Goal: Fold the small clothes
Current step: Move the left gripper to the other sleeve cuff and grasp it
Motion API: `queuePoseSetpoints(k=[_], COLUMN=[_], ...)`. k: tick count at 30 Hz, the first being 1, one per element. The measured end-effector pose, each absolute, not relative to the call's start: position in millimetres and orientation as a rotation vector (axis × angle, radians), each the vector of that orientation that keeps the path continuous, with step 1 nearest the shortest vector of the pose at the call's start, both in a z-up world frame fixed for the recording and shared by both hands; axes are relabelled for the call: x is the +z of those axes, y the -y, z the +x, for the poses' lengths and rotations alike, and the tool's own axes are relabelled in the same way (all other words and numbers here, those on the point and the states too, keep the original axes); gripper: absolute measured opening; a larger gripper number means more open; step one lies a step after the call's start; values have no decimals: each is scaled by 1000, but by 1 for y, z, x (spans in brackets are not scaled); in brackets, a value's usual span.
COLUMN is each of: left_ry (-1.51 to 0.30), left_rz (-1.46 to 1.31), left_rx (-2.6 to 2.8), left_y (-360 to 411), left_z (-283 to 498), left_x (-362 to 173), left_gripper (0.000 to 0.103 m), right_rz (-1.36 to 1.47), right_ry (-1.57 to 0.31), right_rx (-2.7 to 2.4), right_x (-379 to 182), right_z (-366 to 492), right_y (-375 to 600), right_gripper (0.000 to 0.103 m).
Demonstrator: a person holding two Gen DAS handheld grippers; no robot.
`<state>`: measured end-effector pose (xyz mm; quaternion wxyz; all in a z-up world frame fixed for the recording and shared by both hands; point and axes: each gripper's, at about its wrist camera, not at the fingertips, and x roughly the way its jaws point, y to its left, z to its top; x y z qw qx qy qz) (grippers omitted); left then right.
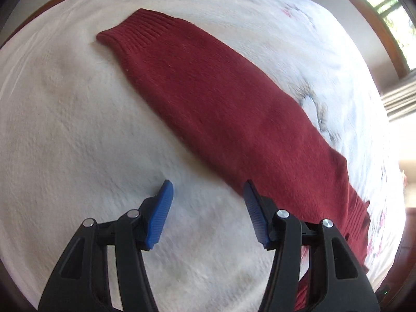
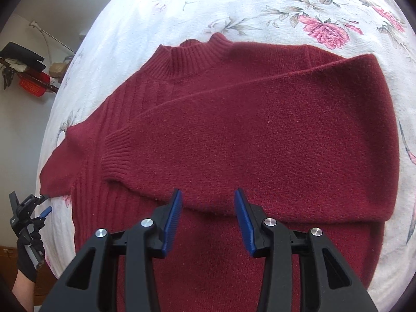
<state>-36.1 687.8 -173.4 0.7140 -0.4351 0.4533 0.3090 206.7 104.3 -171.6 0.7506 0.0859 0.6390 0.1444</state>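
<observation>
A dark red knitted sweater [image 2: 260, 135] lies flat on the bed, collar [image 2: 197, 57] at the far side. Its right sleeve [image 2: 234, 119] is folded across the chest, with the ribbed cuff [image 2: 117, 153] pointing left. The other sleeve [image 1: 208, 98] stretches out straight in the left wrist view, its ribbed cuff [image 1: 140, 28] far from me. My left gripper [image 1: 208, 192] is open just above the bedspread, its right fingertip at the sleeve's near edge. My right gripper [image 2: 206, 200] hovers open over the sweater's body, holding nothing. In the right wrist view the left gripper [image 2: 44, 206] shows small at the left.
The white bedspread [image 1: 78, 130] carries pink rose prints [image 2: 325, 31] toward one side. A wooden bed frame [image 1: 377, 18] and a bright window [image 1: 390, 7] lie beyond. A gloved hand [image 2: 28, 254] grips the left tool. Clutter with a red item [image 2: 33, 83] sits by the wall.
</observation>
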Motion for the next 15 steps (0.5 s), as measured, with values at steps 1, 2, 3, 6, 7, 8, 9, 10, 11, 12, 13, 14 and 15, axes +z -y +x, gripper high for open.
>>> queuePoseSetpoints(k=[1,2,3,6,7,8,9,10,11,12,13,14,15], left_ry=[-981,-963,-947,-916,-909,-904,-901,-900,-897,-893,-887,-879,-874], left_rz=[-989,-1003,-1012,-1039,-1054,-1062,-1064,-1062,-1062,-1067,-1074,-1080,-1085], left_rx=[692,701,707,716,718,720,721,725,727,726,728,736,744], left_y=[-698,-707,-717,-736,-744,-748,-751,-749,-751,-755,-758,-761,-763], left_z=[-37,-38,-38,-34,-34,-32,-29,-21,-19,-19,-19,-19,-19], left_x=[-176,-177,-177,-178,-180,-180,-181,-183,-183,-184,-184,-183,-183], left_gripper=[55,55,55,55,55,55,55,55,55,55,54,51,39], right_rz=[183,178,175,161,157,152,147,143,140,139,139,140,139], right_ry=[-1399,-1402,-1404,-1408,-1408,-1407,-1408,-1408,-1408,-1409,-1410,-1411,-1412], right_rx=[309,302,295,281,281,279,277,275,273,271,268,267,266], right_x=[-174,-176,-178,-183,-185,-186,-188,-189,-190,-191,-192,-194,-194], right_z=[206,206,205,205,204,204,204,204,205,205,205,206,206], right_y=[-104,-103,-103,-102,-102,-104,-104,-105,-106,-107,-107,-108,-108], right_gripper=[42,42,42,42,42,42,42,42,42,42,43,43,43])
